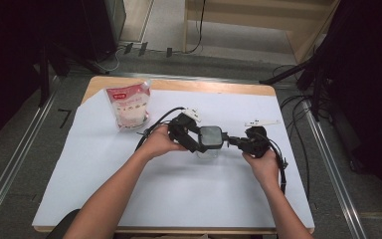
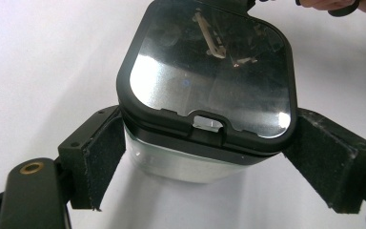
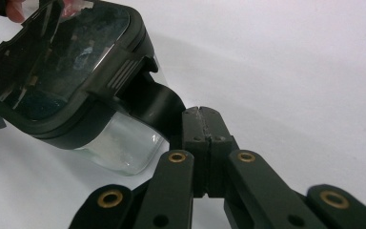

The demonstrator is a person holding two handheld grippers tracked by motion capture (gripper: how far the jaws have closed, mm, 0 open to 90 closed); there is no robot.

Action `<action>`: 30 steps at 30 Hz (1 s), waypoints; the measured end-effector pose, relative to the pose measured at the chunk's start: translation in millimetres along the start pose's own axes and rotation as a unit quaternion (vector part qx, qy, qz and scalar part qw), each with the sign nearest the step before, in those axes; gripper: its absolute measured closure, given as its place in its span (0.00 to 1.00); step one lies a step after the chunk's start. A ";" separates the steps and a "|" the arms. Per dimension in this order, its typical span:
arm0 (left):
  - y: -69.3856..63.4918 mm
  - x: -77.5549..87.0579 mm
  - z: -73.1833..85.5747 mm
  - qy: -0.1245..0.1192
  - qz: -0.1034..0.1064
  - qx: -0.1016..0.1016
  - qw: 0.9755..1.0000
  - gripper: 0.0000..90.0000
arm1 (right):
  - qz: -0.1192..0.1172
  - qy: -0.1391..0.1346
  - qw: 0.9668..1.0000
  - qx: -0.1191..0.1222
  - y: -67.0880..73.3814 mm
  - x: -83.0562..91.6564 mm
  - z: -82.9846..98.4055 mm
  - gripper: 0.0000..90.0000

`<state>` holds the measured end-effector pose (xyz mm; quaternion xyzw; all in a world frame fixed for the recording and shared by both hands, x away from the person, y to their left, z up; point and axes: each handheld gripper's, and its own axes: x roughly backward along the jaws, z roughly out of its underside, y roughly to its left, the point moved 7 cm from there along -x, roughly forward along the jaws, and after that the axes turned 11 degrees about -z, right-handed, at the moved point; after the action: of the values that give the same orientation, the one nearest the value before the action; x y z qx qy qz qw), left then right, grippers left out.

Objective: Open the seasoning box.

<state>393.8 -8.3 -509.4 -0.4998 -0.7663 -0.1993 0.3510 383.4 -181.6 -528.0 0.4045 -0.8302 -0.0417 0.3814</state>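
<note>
The clear glass container with its black-framed lid stands on the white sheet covering the desk, at the centre of the high view, between the person's two hands.

Left tool: its jaws stand apart, one on each side of the container just under the lid. In the left gripper view the foam pads flank the glass; whether they press on it cannot be told.

Right tool: its jaws are together, tips pinched on a black latch flap at the lid's 3 o'clock edge.

Risks, as judged from here:
- If the flap is pulled while the left tool's pads are not firmly on the glass, the container could tip or skid on the smooth sheet.
- The right tool's grip covers only the end of the flap; it could slip off under load.
- Uneven force could lift the lid at one corner and jam it.

Writing: a red and white pouch stands at 10 o'clock from the container, well apart. It carries printed text, too small to read. No legible marks on the lid or container.
</note>
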 end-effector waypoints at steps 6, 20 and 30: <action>-1.9 2.5 -2.8 0.012 0.000 -0.016 1.000 0.19 | 0.004 0.004 1.000 0.000 0.9 -1.5 0.9 1.00; -2.3 5.7 -5.2 0.027 -0.009 -0.023 0.999 0.19 | -0.002 0.005 1.000 -0.003 2.4 -1.7 1.5 1.00; -2.6 9.8 -6.7 0.029 -0.015 -0.025 0.999 0.19 | -0.005 0.006 1.000 -0.002 3.8 -2.5 1.6 1.00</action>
<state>391.2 -7.6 -497.4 -0.4913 -0.7578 -0.2382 0.3572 380.9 -177.7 -529.2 0.4079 -0.8261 -0.0425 0.3865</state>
